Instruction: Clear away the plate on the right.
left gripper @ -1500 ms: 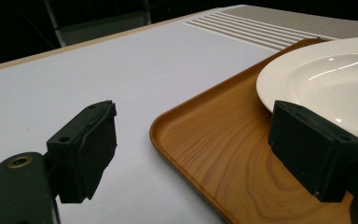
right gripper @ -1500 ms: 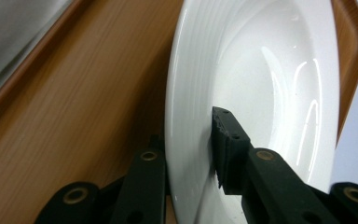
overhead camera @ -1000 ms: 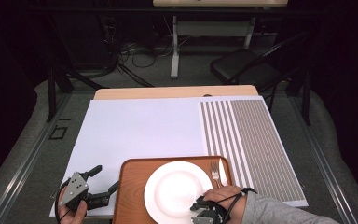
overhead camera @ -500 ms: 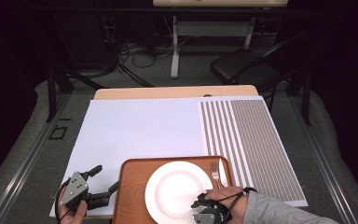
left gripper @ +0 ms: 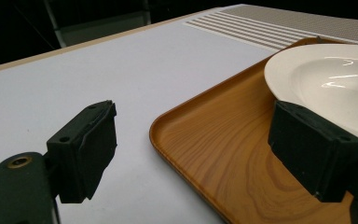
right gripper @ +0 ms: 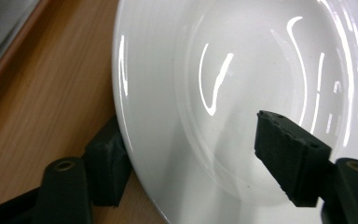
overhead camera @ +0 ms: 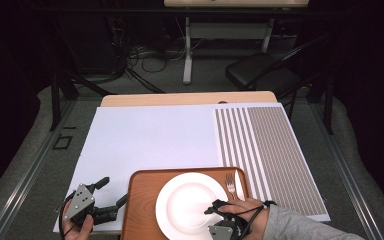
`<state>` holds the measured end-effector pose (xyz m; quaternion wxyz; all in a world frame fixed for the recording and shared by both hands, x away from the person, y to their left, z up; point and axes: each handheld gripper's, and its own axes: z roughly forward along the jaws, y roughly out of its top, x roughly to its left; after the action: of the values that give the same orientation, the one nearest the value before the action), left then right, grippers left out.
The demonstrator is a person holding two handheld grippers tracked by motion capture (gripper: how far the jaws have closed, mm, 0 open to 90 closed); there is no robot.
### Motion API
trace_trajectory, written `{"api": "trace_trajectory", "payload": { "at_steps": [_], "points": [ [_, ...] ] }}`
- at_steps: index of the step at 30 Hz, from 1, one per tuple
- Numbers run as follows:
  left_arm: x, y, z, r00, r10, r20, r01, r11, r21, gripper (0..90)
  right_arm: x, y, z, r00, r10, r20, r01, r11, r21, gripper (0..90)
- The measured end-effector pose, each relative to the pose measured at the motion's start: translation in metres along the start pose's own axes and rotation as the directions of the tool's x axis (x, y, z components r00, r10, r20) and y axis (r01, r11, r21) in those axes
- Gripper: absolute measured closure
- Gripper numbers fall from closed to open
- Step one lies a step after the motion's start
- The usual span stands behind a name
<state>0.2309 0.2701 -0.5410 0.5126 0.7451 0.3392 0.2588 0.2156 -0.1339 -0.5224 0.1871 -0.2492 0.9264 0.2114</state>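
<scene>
White plate (overhead camera: 190, 205) lies on the wooden tray (overhead camera: 142, 200) at the bottom centre of the high view. The right gripper (overhead camera: 219, 216) has just been opening, with the plate's rim between its jaws, released. The left gripper (overhead camera: 111, 196), at the lower left, is open astride the tray's edge, grasping nothing.

Plate (right gripper: 242, 84): plain glossy white, no pattern, streaked with bright curved highlights, its rim lying between the matt black jaws of the right gripper (right gripper: 191, 158). Tray (left gripper: 223, 154): orange-brown with darker wood-grain swirls, its rounded corner between the black jaws of the left gripper (left gripper: 191, 154), whose top plate is grey. Mat (overhead camera: 150, 140) beyond the jaws: pale lavender-white, with a grey-beige panel (overhead camera: 270, 145) of thin stripes turning into fine dotted texture; table edge (overhead camera: 185, 98) light wood; fork (overhead camera: 231, 184) silver.
</scene>
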Motion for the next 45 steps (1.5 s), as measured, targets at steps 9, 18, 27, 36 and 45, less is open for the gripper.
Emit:
{"api": "trace_trajectory", "payload": {
  "at_steps": [9, 18, 27, 36, 45],
  "points": [
    [0.000, 0.000, 0.001, 1.0000, 0.000, 0.004, 0.000, 1.0000, -0.001, 15.7, 0.001, -0.010, -0.012, 0.9957, 0.083, 0.042, -0.082, 0.9965, -0.015, 19.2],
    [0.000, 0.000, 0.001, 1.0000, -0.002, 0.001, 0.002, 1.0000, -0.001, 15.7, -0.004, -0.032, -0.029, 0.9577, 0.281, 0.062, -0.281, 0.9597, -0.008, 13.9],
    [0.000, 0.000, 0.001, 1.0000, -0.002, -0.002, 0.002, 1.0000, 0.001, 15.6, -0.016, -0.059, -0.041, 0.8960, 0.432, 0.100, -0.433, 0.9012, -0.018, 4.4],
    [0.000, 0.000, 0.002, 1.0000, -0.001, 0.001, 0.001, 1.0000, 0.004, 15.7, -0.028, -0.092, -0.046, 0.7621, 0.628, 0.157, -0.625, 0.7770, -0.077, 1.8],
    [0.000, 0.000, 0.001, 1.0000, 0.001, -0.001, -0.001, 1.0000, 0.005, 15.7, -0.030, -0.120, -0.051, 0.6119, 0.753, 0.244, -0.749, 0.6502, -0.128, 1.8]
  ]
}}
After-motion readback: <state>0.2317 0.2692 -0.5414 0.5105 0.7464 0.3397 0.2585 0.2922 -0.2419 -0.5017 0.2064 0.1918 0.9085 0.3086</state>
